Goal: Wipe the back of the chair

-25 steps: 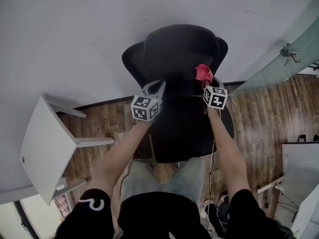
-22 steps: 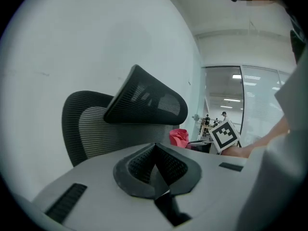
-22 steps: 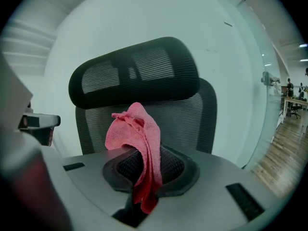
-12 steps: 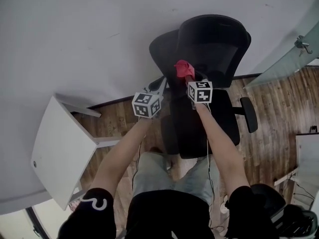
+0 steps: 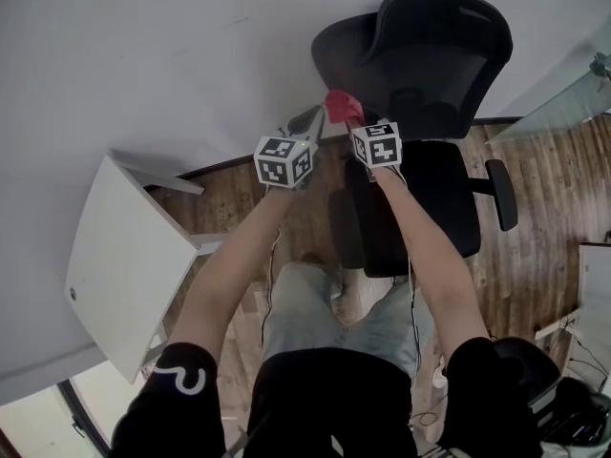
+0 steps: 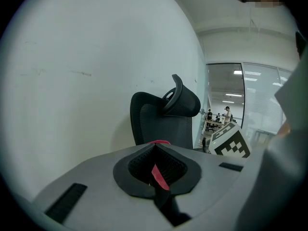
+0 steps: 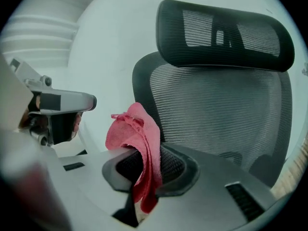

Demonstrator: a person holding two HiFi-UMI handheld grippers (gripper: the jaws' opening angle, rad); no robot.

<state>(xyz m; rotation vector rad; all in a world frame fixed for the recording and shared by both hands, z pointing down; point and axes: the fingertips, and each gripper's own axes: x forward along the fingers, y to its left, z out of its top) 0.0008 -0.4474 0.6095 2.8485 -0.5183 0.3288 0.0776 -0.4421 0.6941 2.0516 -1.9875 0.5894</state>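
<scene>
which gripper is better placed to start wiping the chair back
right, most likely: the right gripper is shut on the red cloth and faces the chair's mesh back; the left gripper, jaws together, carries no cloth.

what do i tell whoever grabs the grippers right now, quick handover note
Right gripper: shut on the pink cloth, which sticks up out of the jaws.
Left gripper: jaws together, not on the cloth. A thin red sliver shows in the seam; can't tell what it is. It hangs just left of the right one.
Chair back: mesh, facing you, headrest above. The cloth sits in front of its left edge; contact can't be confirmed.
Done: cloth gripped and up at the chair.
Left: wipe across the mesh back. How much is already wiped doesn't show.
</scene>
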